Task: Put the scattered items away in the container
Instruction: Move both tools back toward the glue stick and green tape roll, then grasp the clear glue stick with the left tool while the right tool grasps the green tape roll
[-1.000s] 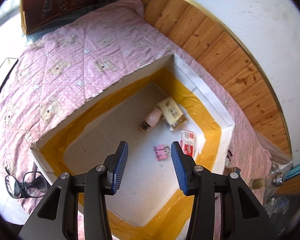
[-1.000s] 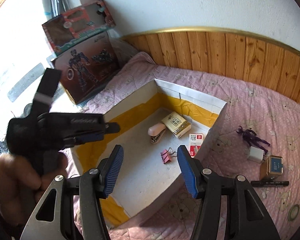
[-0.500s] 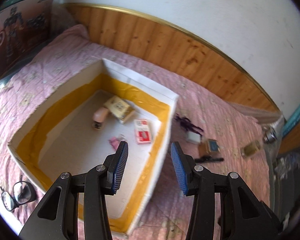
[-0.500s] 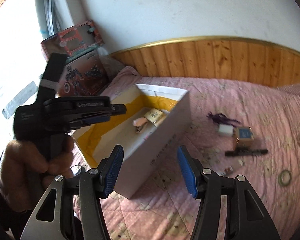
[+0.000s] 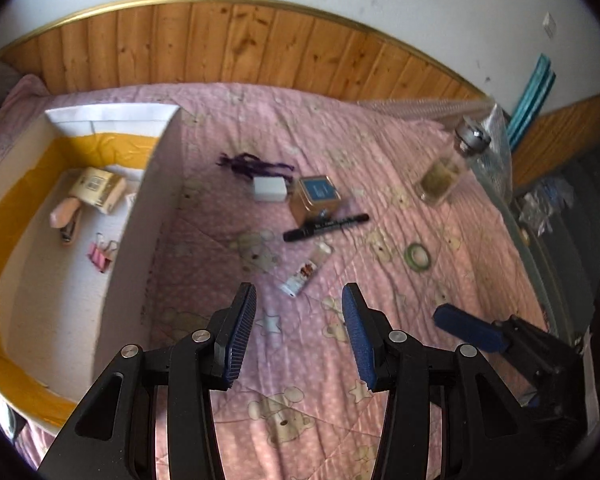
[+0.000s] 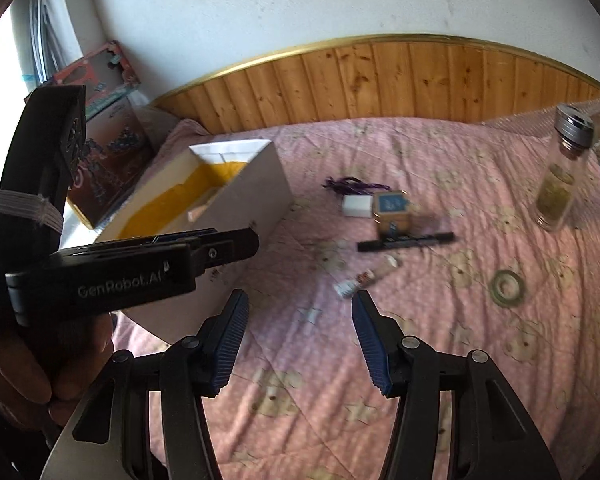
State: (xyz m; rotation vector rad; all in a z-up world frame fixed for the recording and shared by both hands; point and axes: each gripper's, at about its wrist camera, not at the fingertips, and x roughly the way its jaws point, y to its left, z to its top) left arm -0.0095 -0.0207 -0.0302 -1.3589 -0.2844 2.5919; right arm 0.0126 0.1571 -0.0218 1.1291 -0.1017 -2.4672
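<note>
On the left hand-held gripper (image 6: 236,240), white lettering reads "GenRobot.AI".

Quilted cloth bedspread (image 5: 380,152), varnished wood panelling (image 5: 240,44), glass bottle (image 6: 560,184)

Daylight floods in from a window (image 6: 4,52) at the far left of the right wrist view, blown out to white glare. The bed (image 5: 380,152) is evenly and softly lit, with only faint shadows. Both views are smeared by motion blur: the marker (image 6: 406,241) and small items look streaked. Fisheye distortion bows the wood panelling (image 5: 220,44), and dark vignetting rings each frame's corners.
</note>
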